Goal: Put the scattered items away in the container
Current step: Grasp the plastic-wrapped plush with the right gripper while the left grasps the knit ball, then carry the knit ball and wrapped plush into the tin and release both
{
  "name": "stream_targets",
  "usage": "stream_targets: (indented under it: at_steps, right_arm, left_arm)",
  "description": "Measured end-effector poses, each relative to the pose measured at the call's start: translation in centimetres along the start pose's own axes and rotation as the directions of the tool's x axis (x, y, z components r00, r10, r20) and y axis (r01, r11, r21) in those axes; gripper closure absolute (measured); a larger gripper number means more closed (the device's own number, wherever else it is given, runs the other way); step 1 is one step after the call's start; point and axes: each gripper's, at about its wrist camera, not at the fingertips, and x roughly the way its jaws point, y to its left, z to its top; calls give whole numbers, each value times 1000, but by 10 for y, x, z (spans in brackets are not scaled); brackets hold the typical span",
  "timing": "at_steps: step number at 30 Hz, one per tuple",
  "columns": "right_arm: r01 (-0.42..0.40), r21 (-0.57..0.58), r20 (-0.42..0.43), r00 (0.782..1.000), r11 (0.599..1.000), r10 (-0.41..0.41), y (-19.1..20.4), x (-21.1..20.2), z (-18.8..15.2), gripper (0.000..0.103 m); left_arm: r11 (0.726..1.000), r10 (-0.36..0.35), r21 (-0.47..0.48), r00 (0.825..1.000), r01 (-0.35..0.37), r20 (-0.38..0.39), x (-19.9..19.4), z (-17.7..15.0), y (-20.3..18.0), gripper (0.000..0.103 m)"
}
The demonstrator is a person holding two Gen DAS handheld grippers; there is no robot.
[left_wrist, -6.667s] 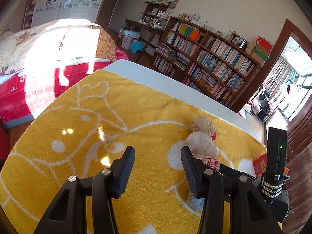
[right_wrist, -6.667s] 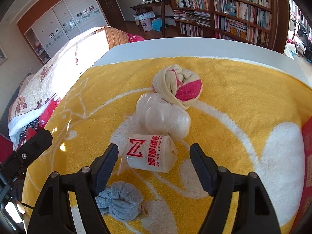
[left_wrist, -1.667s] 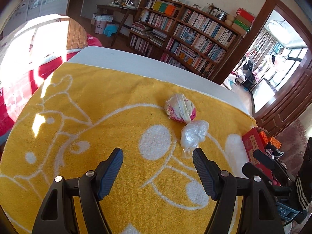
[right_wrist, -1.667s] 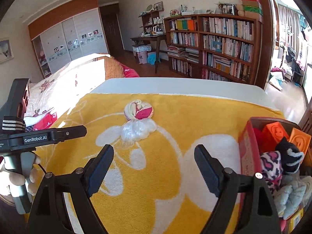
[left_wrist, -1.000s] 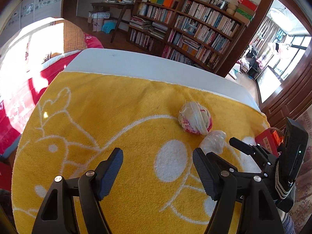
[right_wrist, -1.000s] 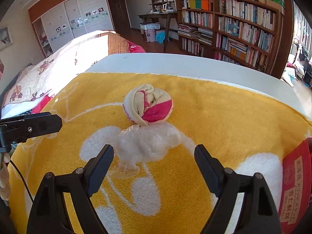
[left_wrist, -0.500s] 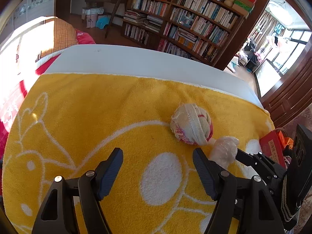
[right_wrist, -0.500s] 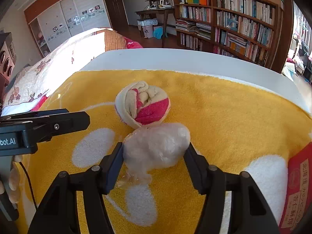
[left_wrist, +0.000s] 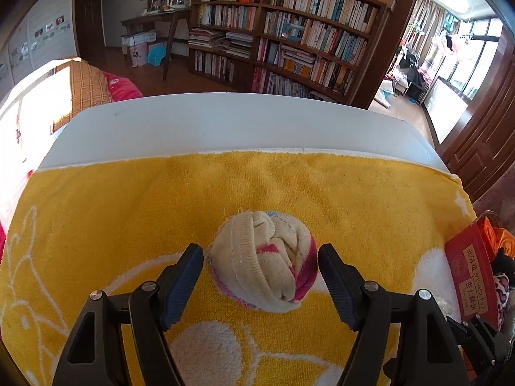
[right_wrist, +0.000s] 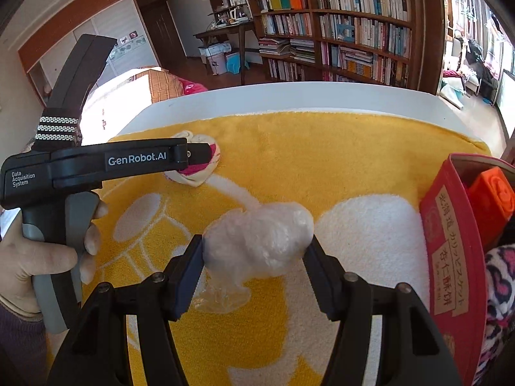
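Note:
A cream and pink rolled sock ball (left_wrist: 264, 267) lies on the yellow towel (left_wrist: 128, 212). My left gripper (left_wrist: 260, 276) is open with a finger on each side of the ball, close to it. My right gripper (right_wrist: 256, 254) is shut on a clear plastic bag of white stuffing (right_wrist: 260, 241) and holds it above the towel. The red box (right_wrist: 450, 241) stands at the right, with an orange block (right_wrist: 489, 199) and patterned socks inside. The sock ball also shows in the right wrist view (right_wrist: 199, 170), partly hidden behind the left gripper's body.
The towel covers a white table (left_wrist: 225, 122) whose far edge is bare. A bed (left_wrist: 64, 87) is at the left and a bookshelf (left_wrist: 289, 38) stands behind. The person's gloved hand (right_wrist: 38, 251) holds the left gripper's handle.
My right gripper has closed on the plastic bag and carried it right toward the red box. My left gripper has moved forward so its fingers flank the sock ball.

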Motion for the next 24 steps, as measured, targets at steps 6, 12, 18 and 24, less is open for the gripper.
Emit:
stream_targets:
  at_steps: [6, 12, 18, 24]
  right_arm:
    - [-4, 0, -6, 1000, 1000, 4, -3, 7, -3, 38]
    - [-4, -19, 32, 999, 1000, 5, 1, -1, -2, 38]
    - [-15, 4, 88, 996, 1000, 14, -1, -21, 7, 38]
    - [-15, 24, 156, 988, 1000, 11, -3, -52, 18, 38]
  left_arm:
    - [997, -70, -34, 998, 70, -4, 16, -3, 2, 33]
    - [997, -65, -45, 998, 65, 11, 7, -8, -1, 39]
    - [995, -68, -63, 996, 72, 63, -23, -11, 2, 39]
    - [995, -98, -26, 990, 101, 103, -59, -10, -17, 39]
